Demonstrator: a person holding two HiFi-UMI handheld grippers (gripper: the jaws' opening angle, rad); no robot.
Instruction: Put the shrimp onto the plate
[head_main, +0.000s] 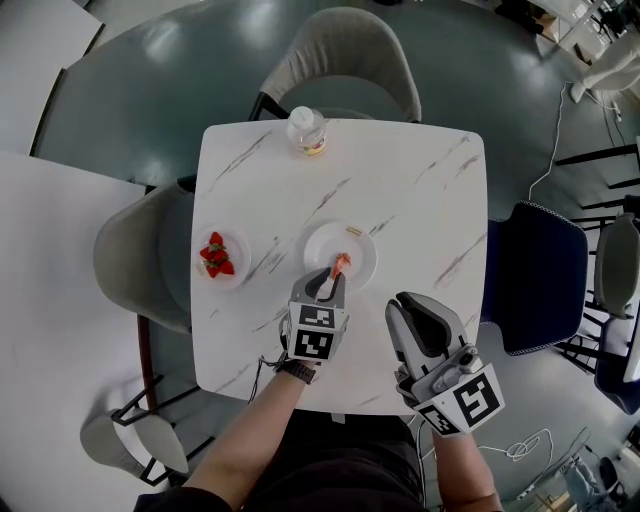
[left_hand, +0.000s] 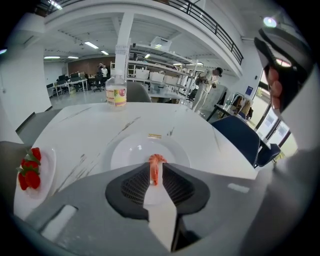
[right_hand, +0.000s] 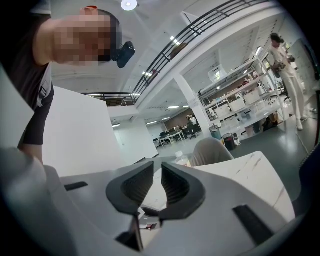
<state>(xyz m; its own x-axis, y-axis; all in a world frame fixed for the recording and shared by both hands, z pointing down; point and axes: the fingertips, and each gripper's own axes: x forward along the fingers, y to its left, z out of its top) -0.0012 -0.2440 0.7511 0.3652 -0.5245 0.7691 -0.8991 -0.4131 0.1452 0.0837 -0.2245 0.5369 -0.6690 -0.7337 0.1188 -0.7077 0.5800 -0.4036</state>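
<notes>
The left claw (left_hand: 155, 172) pinches the shrimp (left_hand: 157, 161) above the near rim of the mid-surface plate (left_hand: 125, 150), so releasing here could tip it off the rim; the right claw (right_hand: 157, 170) hangs slightly parted and empty.

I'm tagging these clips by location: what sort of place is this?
Probably an open-plan lab or workshop hall, not a home: storage racks and rows of desks behind the marble-look table, a railed mezzanine overhead, and a person in white clothing.
</notes>
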